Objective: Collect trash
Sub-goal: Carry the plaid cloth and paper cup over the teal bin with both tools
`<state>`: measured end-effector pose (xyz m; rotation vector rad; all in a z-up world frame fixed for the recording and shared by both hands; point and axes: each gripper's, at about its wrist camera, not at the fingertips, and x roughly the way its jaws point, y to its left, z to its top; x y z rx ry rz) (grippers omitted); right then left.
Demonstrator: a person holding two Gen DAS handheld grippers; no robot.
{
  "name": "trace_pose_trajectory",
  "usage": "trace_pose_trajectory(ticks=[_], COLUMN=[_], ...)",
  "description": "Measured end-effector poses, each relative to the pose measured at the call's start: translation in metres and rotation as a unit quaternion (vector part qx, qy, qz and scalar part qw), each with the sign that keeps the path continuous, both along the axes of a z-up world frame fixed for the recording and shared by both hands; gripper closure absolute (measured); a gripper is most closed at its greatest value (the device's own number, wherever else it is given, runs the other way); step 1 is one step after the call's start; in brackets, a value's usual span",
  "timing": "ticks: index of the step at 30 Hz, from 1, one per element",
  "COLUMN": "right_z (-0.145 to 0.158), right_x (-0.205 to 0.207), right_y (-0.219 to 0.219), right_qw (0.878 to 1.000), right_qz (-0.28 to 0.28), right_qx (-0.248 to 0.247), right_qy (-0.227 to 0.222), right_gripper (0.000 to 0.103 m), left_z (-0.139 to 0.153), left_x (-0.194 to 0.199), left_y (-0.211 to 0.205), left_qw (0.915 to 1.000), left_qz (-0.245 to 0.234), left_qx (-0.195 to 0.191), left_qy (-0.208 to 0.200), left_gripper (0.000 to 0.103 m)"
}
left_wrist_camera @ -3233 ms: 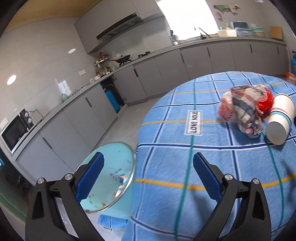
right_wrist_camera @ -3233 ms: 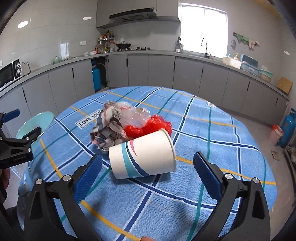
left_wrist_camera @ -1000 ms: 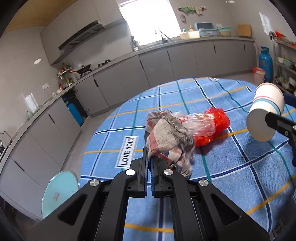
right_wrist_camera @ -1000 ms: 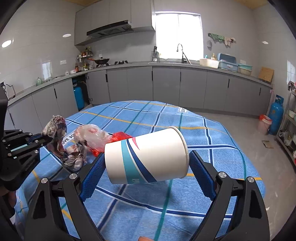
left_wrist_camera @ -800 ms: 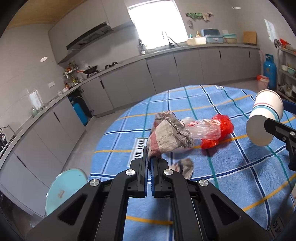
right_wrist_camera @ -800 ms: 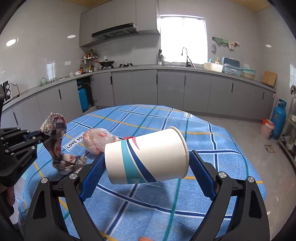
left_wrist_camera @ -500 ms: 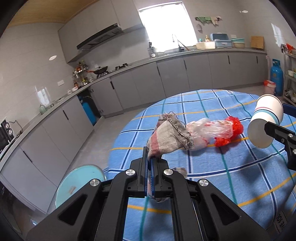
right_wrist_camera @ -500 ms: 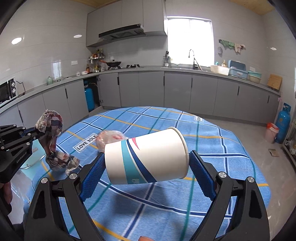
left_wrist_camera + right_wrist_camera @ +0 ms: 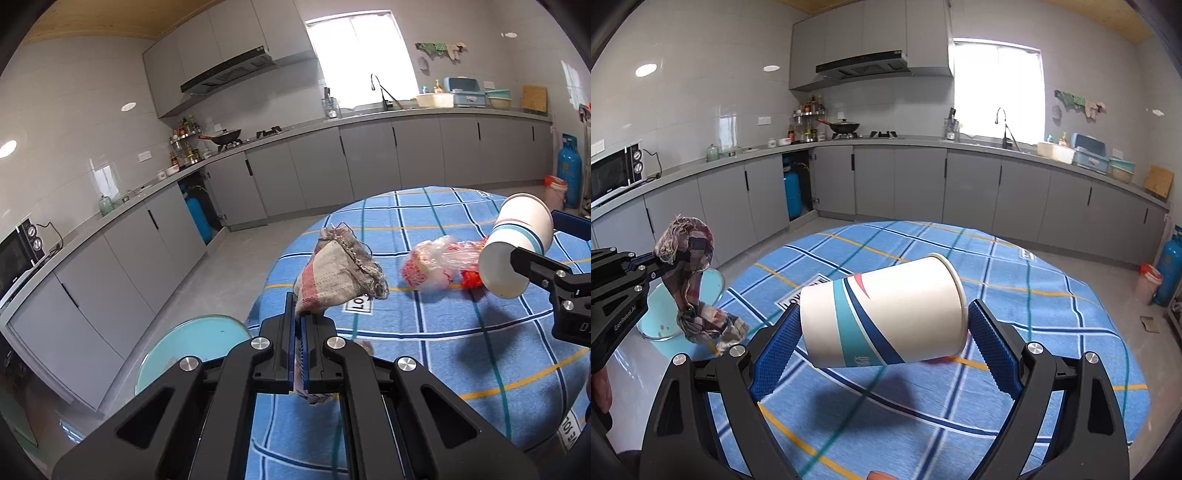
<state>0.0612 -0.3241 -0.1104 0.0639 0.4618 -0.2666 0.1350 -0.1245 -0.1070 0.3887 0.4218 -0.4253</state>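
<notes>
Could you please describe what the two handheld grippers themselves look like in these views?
Both the left gripper and the right gripper are matte black, angular frames with silver round bolt heads. Their fingers carry blue ribbed pads. The left gripper's side bears small pale lettering, too small to read. No cables show.

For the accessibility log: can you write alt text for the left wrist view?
The left gripper pinches a frayed checked cloth above a blue plaid table. To the right, the right gripper holds a paper cup sideways near a plastic bag.

Frayed woven rag (image 9: 338, 275); smooth paper cup (image 9: 886, 312).
</notes>
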Motion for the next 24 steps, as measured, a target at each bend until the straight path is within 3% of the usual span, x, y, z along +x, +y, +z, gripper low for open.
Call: trace_pose_trajectory(ticks=[24], right_z=[0.02], right_x=[0.051], right_y=[0.061], right_qw=[0.998], right_qz=[0.066], right_qx=[-0.02], right_qy=[-0.01], right_gripper=[0.015], left_z=[0.017], left_x=[0.016], left_y=[0.069], left_qw=[0.9975], left_qz=[0.064], left_qx=[-0.028], left_qy=[-0.011], left_gripper=[0.101])
